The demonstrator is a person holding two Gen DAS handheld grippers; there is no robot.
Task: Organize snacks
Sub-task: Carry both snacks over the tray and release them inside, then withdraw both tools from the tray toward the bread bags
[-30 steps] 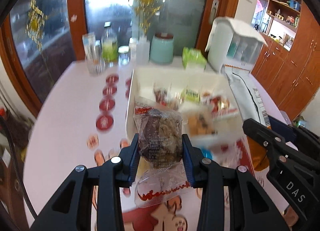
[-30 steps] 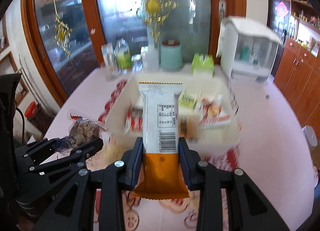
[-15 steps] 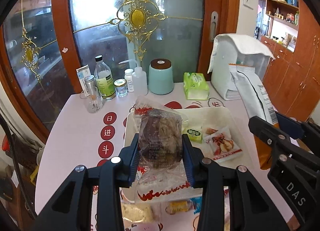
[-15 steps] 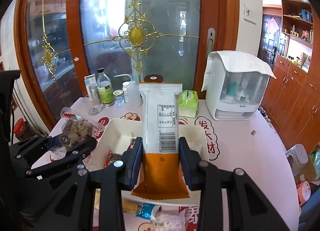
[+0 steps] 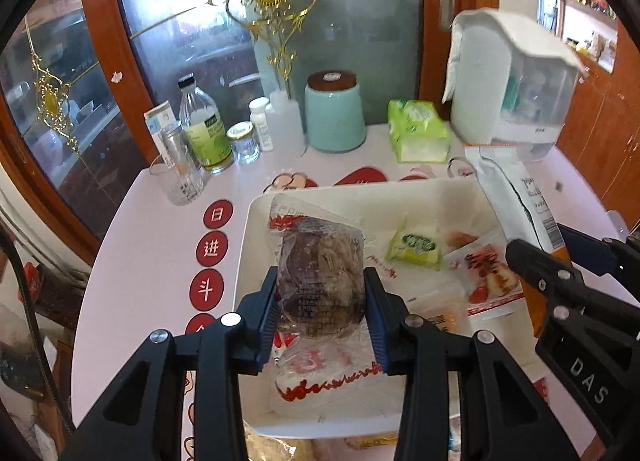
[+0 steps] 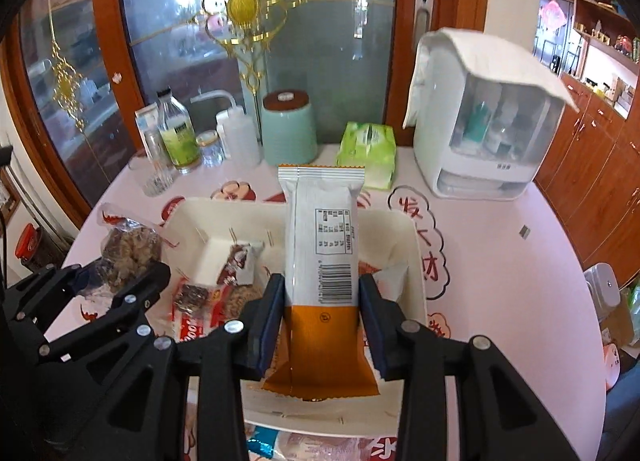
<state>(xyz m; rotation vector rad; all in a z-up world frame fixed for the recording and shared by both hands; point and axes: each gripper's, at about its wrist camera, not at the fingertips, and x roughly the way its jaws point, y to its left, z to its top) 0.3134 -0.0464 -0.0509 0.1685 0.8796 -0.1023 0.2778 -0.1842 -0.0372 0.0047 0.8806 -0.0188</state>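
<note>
The left claw (image 5: pixel 322 311) hangs over the near left part of the white tray (image 5: pixel 256 221), with a clear bag of brown snack (image 5: pixel 320 277) upright between its blue pads; the jaws are opening, yet the pads touch the bag's sides. Just beside it, the right claw (image 6: pixel 320 313) has an orange and white packet (image 6: pixel 322 245) standing between its pads over the tray's middle, jaws opening too. Other snacks lie in the tray on the pink bench (image 6: pixel 500 261).

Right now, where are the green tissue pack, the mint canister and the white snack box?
green tissue pack (image 6: pixel 367 149), right wrist view, its top face
mint canister (image 5: pixel 334 117), left wrist view, its ribbed side
white snack box (image 6: pixel 416 261), right wrist view, its right wall
</note>
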